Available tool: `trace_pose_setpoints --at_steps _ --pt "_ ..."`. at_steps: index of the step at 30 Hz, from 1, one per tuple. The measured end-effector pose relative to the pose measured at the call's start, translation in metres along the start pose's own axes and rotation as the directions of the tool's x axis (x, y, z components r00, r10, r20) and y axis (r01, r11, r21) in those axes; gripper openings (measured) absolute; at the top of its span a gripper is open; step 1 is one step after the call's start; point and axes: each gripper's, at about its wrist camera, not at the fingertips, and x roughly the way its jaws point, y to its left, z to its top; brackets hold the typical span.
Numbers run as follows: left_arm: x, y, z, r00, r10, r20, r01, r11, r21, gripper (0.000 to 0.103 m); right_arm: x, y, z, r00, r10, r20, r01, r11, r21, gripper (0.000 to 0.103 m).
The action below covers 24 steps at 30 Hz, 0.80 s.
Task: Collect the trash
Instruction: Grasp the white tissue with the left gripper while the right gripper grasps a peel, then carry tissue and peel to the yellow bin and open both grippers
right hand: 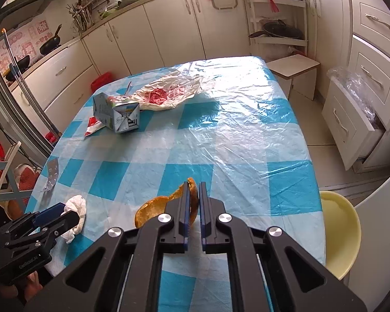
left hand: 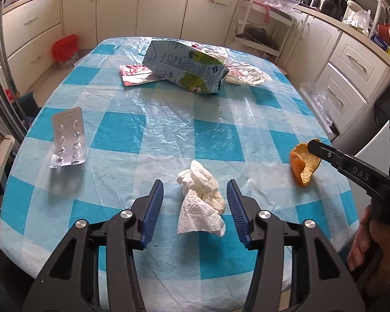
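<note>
Nearest my left tool (left hand: 195, 202), between its blue pads but touching neither, lies the crumpled tissue (left hand: 201, 202) on the worktop (left hand: 132, 124). The pads stand apart, so nothing is held there. The wad's long axis runs away from me, roughly along the line the tool points, with its looser flap toward me and the tighter ball at the far end. My worry: if I close too high, I may pinch only a fold and the rest will trail or drop; if too low, I may catch the plastic sheet over the cloth and drag it.

Just to the right, my right tool (right hand: 193, 189) is clamped on the orange peel (right hand: 153, 208), with the pads nearly together on one thin edge. The curl of the peel hangs out to the left of the pads, its long axis slanting from the grip down toward the worktop. That is a thin, off-centre hold, and I judge a quick swing could let it swivel or slip out.

Farther left sits the blister pack (left hand: 67, 137), flat, long axis running away from me. Beyond, at the far end, the carton (left hand: 187, 67) lies on its side over a red wrapper (left hand: 135, 74), with a plastic bag (right hand: 169, 91) behind; the carton is bulky for these pads.
</note>
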Motion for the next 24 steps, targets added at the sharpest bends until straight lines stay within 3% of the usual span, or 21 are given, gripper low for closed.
trace_pose_setpoints --at_steps 2,9,12,14,16,19,24 --pt "-0.002 0.001 -0.001 1.000 0.014 0.004 -0.014 1.000 -0.001 0.054 0.000 -0.003 -0.001 1.000 0.000 0.002 0.000 1.000 0.005 0.024" --pt "0.000 -0.004 -0.002 1.000 0.030 0.001 -0.030 0.999 0.011 0.055 -0.002 -0.011 -0.003 1.000 0.013 0.004 -0.013 1.000 0.027 0.024" --pt "0.002 -0.008 -0.003 1.000 0.023 -0.009 -0.023 0.999 0.023 0.038 -0.003 -0.014 -0.004 1.000 0.020 0.008 -0.020 0.999 0.030 0.023" --pt "0.005 -0.010 -0.004 1.000 0.019 -0.020 -0.019 0.999 0.030 0.022 -0.004 -0.015 -0.003 1.000 0.025 0.014 -0.025 0.999 0.032 0.016" --pt "0.005 -0.014 -0.005 1.000 0.025 -0.019 -0.024 0.999 0.045 0.015 -0.005 -0.016 -0.003 0.999 0.029 0.017 -0.030 0.999 0.029 0.012" --pt "0.003 -0.019 -0.005 1.000 0.019 -0.013 -0.018 0.998 0.059 0.012 -0.008 -0.016 -0.003 0.999 0.036 0.028 -0.037 0.999 0.022 0.006" --pt "-0.006 -0.029 0.000 1.000 -0.004 0.008 0.003 0.997 0.073 0.011 -0.016 -0.020 -0.002 0.998 0.041 0.056 -0.043 0.999 0.029 0.005"
